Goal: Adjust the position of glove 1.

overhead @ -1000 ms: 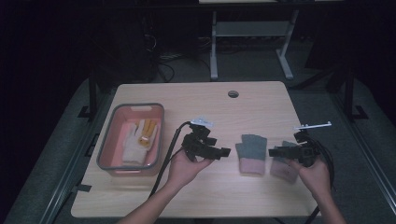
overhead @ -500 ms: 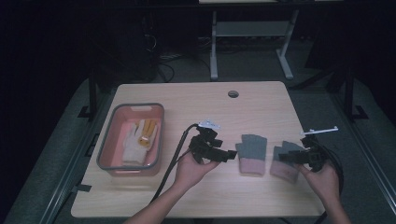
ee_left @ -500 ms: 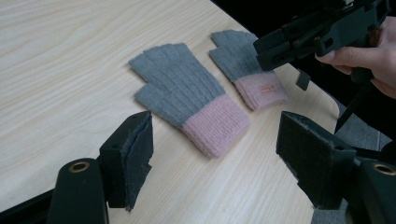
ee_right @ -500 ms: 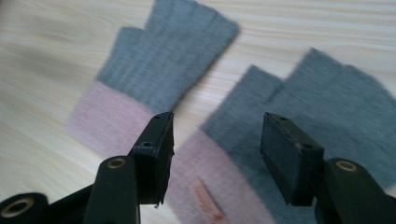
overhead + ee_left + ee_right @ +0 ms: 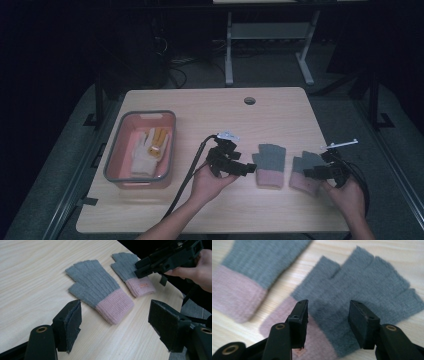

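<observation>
Gloves, pair, fingerless, grey knit with pink ribbed cuffs: left glove [image 5: 269, 165] and right glove [image 5: 305, 171] lie flat side by side on the pale wooden table [image 5: 210, 115], fingers away from the person, cuffs near, so each cuff is easy to reach. Right gripper [image 5: 311, 173], held low over the right glove, its jaws just closing, nothing pinched yet. Left gripper [image 5: 248, 169], jaws spread, waits just beside the left glove. Pink plastic bin [image 5: 112, 165], well apart, holds white and yellow gloves [image 5: 148, 147].
</observation>
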Action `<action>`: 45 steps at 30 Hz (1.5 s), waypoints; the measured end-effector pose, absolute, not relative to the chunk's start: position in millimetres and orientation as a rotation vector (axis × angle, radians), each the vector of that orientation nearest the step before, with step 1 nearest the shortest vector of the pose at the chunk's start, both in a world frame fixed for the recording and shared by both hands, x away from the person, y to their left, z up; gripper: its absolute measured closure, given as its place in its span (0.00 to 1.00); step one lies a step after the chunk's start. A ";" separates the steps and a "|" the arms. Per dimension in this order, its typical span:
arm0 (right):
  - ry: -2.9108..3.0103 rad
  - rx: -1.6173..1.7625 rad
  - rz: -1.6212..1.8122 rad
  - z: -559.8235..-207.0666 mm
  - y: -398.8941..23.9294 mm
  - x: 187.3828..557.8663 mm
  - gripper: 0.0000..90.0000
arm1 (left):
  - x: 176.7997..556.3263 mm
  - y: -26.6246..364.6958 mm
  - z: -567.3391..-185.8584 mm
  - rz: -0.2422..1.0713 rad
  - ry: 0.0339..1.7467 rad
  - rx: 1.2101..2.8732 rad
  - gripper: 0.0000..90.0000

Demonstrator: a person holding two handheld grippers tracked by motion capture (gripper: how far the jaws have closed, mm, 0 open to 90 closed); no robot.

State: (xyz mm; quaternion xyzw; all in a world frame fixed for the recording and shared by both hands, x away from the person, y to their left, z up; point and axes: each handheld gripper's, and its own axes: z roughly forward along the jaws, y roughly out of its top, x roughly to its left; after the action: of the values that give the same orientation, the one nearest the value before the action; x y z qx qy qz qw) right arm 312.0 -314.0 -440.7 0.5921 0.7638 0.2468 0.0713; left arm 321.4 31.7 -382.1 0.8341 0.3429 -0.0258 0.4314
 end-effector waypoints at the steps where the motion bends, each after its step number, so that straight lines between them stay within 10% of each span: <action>1: 2.297 1.783 0.731 -442.3 -313.6 312.0 0.56 | 321.3 31.1 -382.5 -0.064 0.855 2.081 0.29; 29: 2.328 1.724 0.689 -441.5 -302.9 311.0 0.94 | 320.5 32.1 -387.3 -0.062 0.860 2.076 0.29; 45: 2.333 1.674 0.762 -411.6 -301.2 309.9 0.95 | 321.8 33.9 -386.2 -0.059 0.872 2.067 0.29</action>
State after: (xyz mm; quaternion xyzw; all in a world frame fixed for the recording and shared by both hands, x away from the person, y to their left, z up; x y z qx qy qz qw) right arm 309.9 -301.2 -411.6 0.5614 0.7825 0.2555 0.0854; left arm 321.8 33.9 -386.2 0.8299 0.3502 -0.0235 0.4338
